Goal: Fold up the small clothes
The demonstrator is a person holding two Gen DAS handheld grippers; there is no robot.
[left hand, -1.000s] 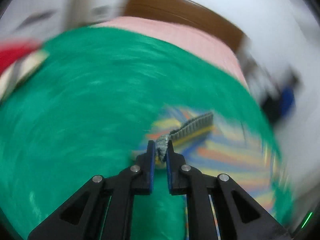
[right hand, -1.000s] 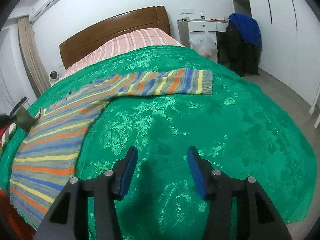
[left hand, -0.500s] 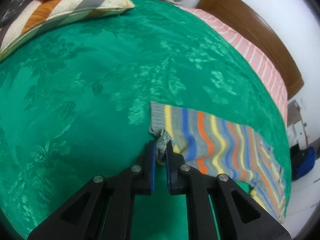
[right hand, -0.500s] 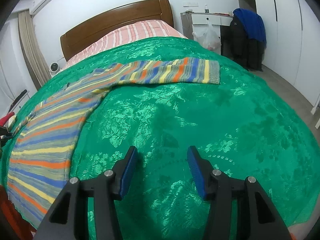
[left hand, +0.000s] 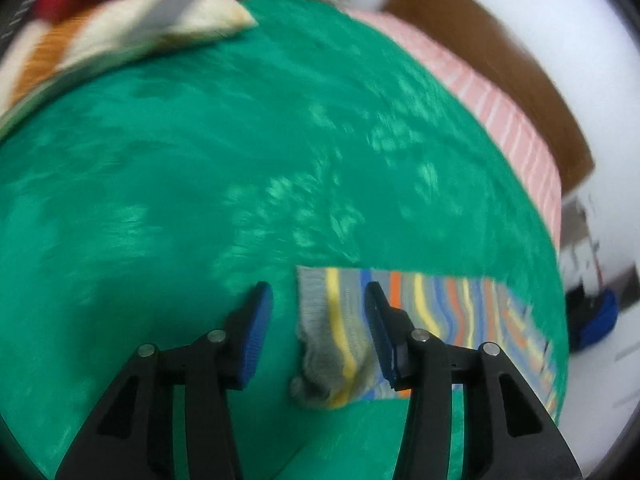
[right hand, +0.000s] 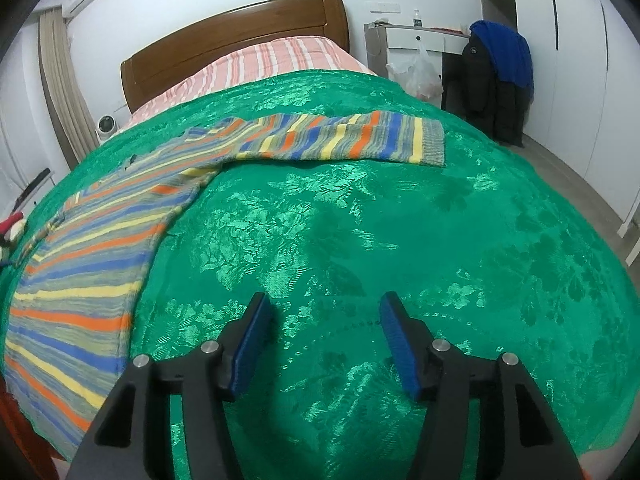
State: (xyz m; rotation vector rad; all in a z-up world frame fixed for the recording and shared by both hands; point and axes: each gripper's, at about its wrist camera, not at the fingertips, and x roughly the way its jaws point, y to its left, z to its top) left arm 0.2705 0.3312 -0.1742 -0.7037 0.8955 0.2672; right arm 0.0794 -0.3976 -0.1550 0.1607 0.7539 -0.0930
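My left gripper [left hand: 318, 316] has just been opening; its jaws now stand apart with the grey cuff [left hand: 316, 320] of the striped sweater [right hand: 92, 264] lying loose between them, neither pad pressing it; the cuff's lower corner is crumpled, low in the frame's centre, and the sleeve runs off to the right over the green bedspread [left hand: 180, 180]. A striped cushion [left hand: 120, 40] with something red on it sits at upper left; that view is blurred.

My right gripper [right hand: 324, 328] has just been opening a little too; it is released, with only bedspread between its pads. In its view the sweater's body fills the lower left, and one sleeve [right hand: 340, 140] stretches across the upper centre, flat, its cuff at the right end. The headboard [right hand: 232, 40] stands at the top.
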